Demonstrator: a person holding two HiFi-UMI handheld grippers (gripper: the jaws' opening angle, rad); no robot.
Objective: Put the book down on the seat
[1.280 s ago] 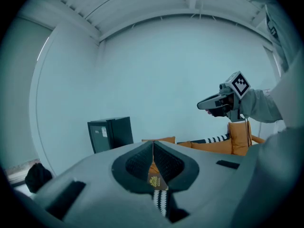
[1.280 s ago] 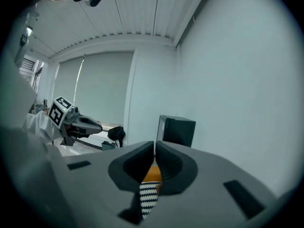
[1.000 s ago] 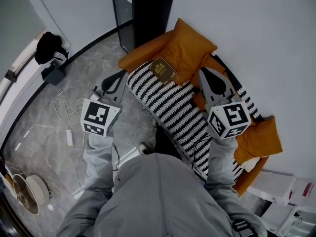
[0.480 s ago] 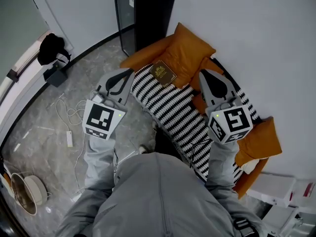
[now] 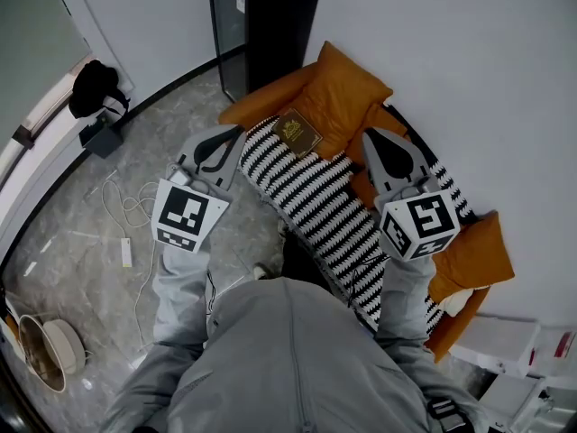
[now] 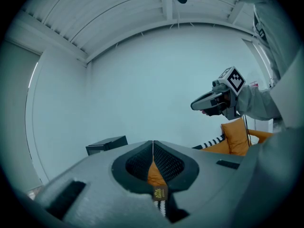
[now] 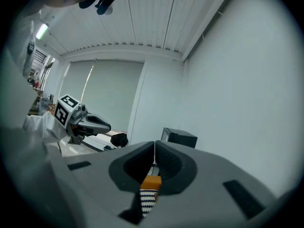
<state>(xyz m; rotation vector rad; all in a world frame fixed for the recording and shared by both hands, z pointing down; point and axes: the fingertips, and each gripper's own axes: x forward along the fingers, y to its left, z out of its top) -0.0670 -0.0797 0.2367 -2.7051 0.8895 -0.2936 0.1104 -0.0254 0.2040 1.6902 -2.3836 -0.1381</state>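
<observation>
A brown book [image 5: 296, 132] with a gold emblem lies flat on the black-and-white striped seat [image 5: 315, 197], against an orange cushion [image 5: 347, 93]. My left gripper [image 5: 225, 138] hovers over the seat's left edge, just left of the book, jaws shut and holding nothing. My right gripper [image 5: 372, 138] hangs to the right of the book, above the seat's back, also shut and holding nothing. In the left gripper view, the book [image 6: 159, 193] shows low behind the closed left gripper [image 6: 153, 144]. The right gripper view has the right gripper [image 7: 154, 146] closed too.
A black cabinet [image 5: 261, 16] stands against the wall beyond the seat. White cables [image 5: 126, 210] trail over the marble floor at left, near a black bag [image 5: 95, 88]. A second orange cushion [image 5: 473, 255] sits at the seat's near end. White boxes [image 5: 518, 350] lie at lower right.
My left gripper has moved slightly forward toward the seat's edge. The book has stayed where it lies, and the right gripper has hardly shifted.
</observation>
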